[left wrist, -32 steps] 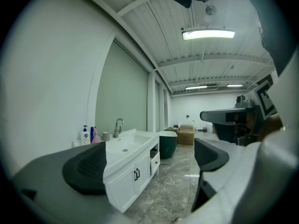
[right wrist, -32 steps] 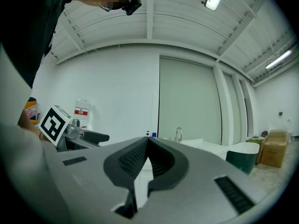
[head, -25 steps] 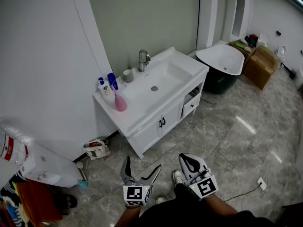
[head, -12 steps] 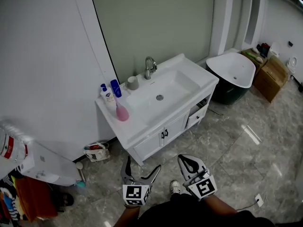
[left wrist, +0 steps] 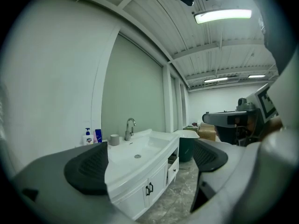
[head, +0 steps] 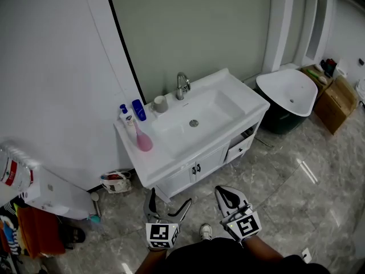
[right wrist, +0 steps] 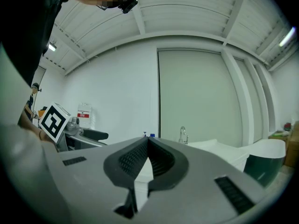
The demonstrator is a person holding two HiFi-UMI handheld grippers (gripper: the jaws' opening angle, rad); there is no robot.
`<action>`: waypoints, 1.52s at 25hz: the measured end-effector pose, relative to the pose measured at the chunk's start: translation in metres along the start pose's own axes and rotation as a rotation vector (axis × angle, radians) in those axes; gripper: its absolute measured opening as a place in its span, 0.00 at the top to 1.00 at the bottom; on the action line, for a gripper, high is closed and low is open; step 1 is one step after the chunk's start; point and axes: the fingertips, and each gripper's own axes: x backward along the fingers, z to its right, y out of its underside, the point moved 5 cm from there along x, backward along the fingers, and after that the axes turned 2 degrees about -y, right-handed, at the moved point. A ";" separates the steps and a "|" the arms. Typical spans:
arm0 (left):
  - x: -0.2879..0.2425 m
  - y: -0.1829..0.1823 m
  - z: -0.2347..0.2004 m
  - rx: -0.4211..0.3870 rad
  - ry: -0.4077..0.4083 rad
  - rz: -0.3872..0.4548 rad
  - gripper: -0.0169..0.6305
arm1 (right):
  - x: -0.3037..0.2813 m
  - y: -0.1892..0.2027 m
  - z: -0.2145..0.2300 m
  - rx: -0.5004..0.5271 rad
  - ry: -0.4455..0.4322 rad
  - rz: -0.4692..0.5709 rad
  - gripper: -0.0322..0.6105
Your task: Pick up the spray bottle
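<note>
Head view: the pink spray bottle (head: 142, 140) stands on the vanity counter (head: 149, 163) along its left edge, just in front of a white pump bottle (head: 124, 115) and a blue bottle (head: 138, 109) at the back left corner. A cup (head: 160, 103) and the faucet (head: 182, 85) line the back edge. Open marble floor (head: 285, 181) separates the vanity from both grippers — the left gripper (head: 170, 201) spread and empty, the right gripper (head: 224, 193) clenched on nothing. A bag (head: 116, 181) lies by the vanity's left side.

Left gripper view: the jaws stand wide, framing the vanity; the pink spray bottle is barely a sliver between the other bottles.

Right gripper view: the tips pressed together hide most of the counter — only bottle tops show.
</note>
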 end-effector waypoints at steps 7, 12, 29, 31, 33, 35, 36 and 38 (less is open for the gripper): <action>-0.026 -0.003 0.006 0.001 -0.043 -0.009 0.11 | -0.017 -0.004 0.030 0.006 -0.050 0.023 0.95; -0.042 -0.002 -0.004 -0.004 -0.057 -0.018 0.11 | -0.039 0.005 0.039 0.006 -0.089 0.013 0.95; -0.107 0.000 -0.099 0.033 -0.167 -0.009 0.14 | -0.172 0.004 0.052 0.021 -0.185 0.024 0.95; -0.119 -0.001 -0.113 0.037 -0.174 -0.017 0.14 | -0.194 0.004 0.058 0.021 -0.192 0.025 0.95; -0.129 0.000 -0.128 0.043 -0.184 -0.027 0.14 | -0.214 0.006 0.060 0.017 -0.201 0.025 0.95; -0.138 0.003 -0.143 0.051 -0.196 -0.036 0.14 | -0.232 0.008 0.061 0.010 -0.208 0.016 0.95; -0.143 0.003 -0.150 0.054 -0.203 -0.039 0.14 | -0.242 0.009 0.061 0.008 -0.212 0.011 0.95; -0.153 0.004 -0.165 0.056 -0.211 -0.045 0.14 | -0.260 0.010 0.062 0.009 -0.220 0.004 0.95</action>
